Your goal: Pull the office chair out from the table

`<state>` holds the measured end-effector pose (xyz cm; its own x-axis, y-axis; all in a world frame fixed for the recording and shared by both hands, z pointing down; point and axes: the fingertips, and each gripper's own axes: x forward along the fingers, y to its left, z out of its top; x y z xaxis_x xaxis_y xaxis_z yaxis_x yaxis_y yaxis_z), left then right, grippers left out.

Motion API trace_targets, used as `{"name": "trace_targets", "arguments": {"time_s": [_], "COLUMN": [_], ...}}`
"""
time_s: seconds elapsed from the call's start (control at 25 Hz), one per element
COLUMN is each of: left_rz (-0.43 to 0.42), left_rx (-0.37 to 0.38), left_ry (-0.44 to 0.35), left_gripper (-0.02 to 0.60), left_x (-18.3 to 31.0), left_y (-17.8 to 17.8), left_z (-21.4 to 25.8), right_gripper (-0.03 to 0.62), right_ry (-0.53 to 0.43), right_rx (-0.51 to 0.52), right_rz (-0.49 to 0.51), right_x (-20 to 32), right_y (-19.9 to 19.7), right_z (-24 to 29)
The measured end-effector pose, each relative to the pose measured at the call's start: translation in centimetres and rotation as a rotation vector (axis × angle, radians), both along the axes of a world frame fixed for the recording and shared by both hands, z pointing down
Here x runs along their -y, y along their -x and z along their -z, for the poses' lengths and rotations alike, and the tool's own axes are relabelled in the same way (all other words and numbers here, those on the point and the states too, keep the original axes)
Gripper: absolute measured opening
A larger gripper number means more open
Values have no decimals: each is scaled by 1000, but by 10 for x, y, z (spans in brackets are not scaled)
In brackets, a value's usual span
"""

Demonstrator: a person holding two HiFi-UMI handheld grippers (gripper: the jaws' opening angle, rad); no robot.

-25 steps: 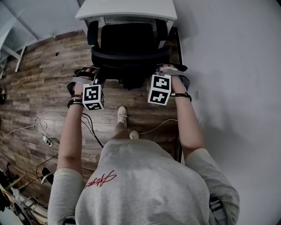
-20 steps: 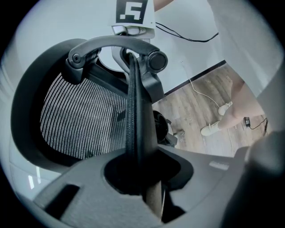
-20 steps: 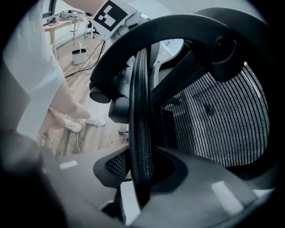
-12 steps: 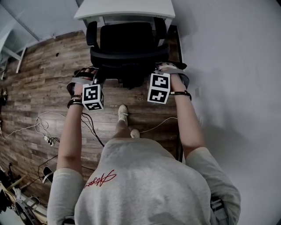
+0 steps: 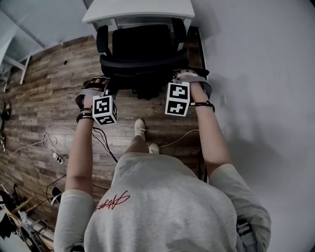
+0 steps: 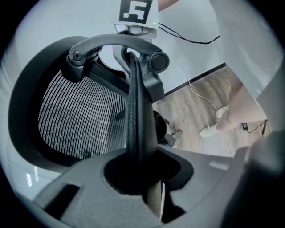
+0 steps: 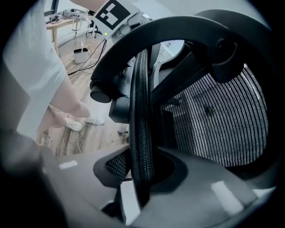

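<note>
The black chair (image 5: 142,47) with a mesh back stands upright, its front close to the white desk (image 5: 140,9).

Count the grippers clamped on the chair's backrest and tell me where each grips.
2. The left gripper is shut on the backrest's left edge, the right gripper on its right edge. None hidden.

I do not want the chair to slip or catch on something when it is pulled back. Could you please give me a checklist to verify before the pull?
1. Left gripper clamped on the backrest edge: ok.
2. Right gripper clamped on the opposite edge: ok.
3. Armrests clear of the table: cannot tell; they stand close to it.
4. Floor behind free: not ok; cables lie beside the person's shoes.
5. Wheels free to roll: cannot tell; hidden under the seat.
</note>
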<state>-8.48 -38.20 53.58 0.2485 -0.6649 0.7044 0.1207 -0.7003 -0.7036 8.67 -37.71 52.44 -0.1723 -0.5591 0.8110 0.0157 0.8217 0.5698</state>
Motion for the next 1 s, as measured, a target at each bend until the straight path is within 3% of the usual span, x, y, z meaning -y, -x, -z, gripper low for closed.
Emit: {"name": "trace_targets", "arguments": {"time_s": [1.0], "left_rz": [-39], "left_rx": [1], "left_ry": [-8], "left_gripper": [61], "left_x": [-39], "left_y": [9], "left_z": [-2], "right_gripper": [104], "right_ry": [-6], "right_rx": [2], "right_rz": [-29], "right_x": [-43], "right_y": [9], "right_z": [-3]}}
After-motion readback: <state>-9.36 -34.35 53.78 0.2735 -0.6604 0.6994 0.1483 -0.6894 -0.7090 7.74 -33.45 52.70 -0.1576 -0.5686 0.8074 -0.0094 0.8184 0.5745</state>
